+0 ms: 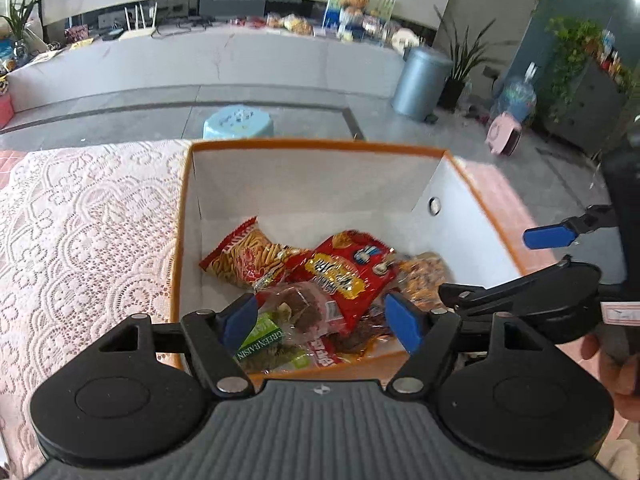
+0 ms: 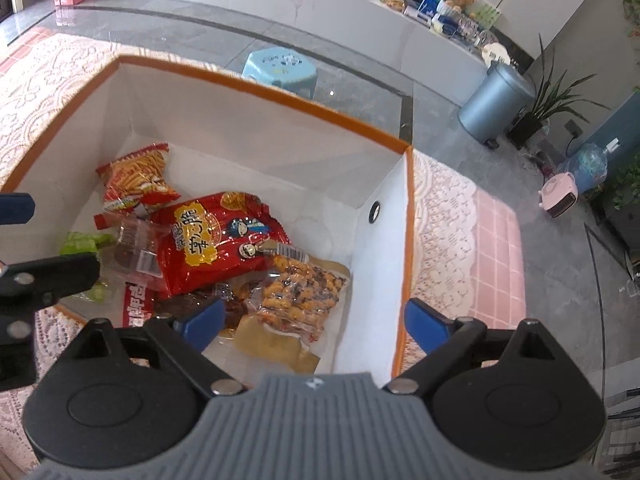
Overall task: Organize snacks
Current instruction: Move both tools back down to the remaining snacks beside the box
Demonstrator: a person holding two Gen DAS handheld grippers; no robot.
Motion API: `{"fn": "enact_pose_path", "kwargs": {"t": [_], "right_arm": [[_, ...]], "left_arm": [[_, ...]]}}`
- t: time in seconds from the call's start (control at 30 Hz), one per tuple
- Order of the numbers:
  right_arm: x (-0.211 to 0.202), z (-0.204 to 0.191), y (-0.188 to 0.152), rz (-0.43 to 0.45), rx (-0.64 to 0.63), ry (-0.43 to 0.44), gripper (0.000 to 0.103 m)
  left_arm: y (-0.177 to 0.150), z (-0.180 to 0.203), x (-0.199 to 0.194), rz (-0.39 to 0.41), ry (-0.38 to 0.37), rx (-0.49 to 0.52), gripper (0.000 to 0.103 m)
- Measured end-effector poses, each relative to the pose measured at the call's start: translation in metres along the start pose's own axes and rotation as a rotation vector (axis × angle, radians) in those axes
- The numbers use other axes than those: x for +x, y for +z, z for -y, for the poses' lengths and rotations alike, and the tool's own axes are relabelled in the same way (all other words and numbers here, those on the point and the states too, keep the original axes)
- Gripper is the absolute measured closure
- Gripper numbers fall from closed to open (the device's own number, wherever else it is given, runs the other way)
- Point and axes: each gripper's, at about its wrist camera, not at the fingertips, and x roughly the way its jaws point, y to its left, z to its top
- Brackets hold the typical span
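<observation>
Snacks sit in a white box with an orange rim, and both hand-held grippers hang over it, wide and holding nothing.

Left wrist view: the left hand-held gripper [image 1: 320, 318] is above the near end of the box [image 1: 312, 145], over a red chip bag [image 1: 344, 276] and a green raisin pack [image 1: 262, 340]. Right wrist view: the right hand-held gripper [image 2: 316, 322] is above a yellow nut pack [image 2: 296, 294] at the box's near right, on the lace-covered counter [image 2: 448, 216].

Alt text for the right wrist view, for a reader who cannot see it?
An orange-edged white box holds several snack packets, a large red bag on top. The right gripper hangs open and empty above it, over a lace tablecloth.
</observation>
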Motion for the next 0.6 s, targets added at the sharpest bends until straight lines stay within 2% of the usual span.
{"fn": "enact_pose_path", "kwargs": {"t": [0.2, 0.33, 0.4, 0.6], "right_arm": [[-0.039, 0.007, -0.015, 0.106, 0.065, -0.005, 0.009], [-0.062, 0.008, -0.039, 0.178, 0.102, 0.008, 0.009], [-0.073, 0.007, -0.055, 0.223, 0.123, 0.018, 0.009], [-0.101, -0.004, -0.109, 0.372, 0.171, -0.022, 0.009]], "left_arm": [[-0.008, 0.002, -0.044, 0.093, -0.02, -0.039, 0.017], [-0.016, 0.011, -0.068, 0.154, -0.035, -0.025, 0.016], [-0.022, 0.017, -0.077, 0.175, -0.038, 0.01, 0.016], [-0.054, 0.047, -0.092, 0.242, -0.059, 0.216, 0.015]]}}
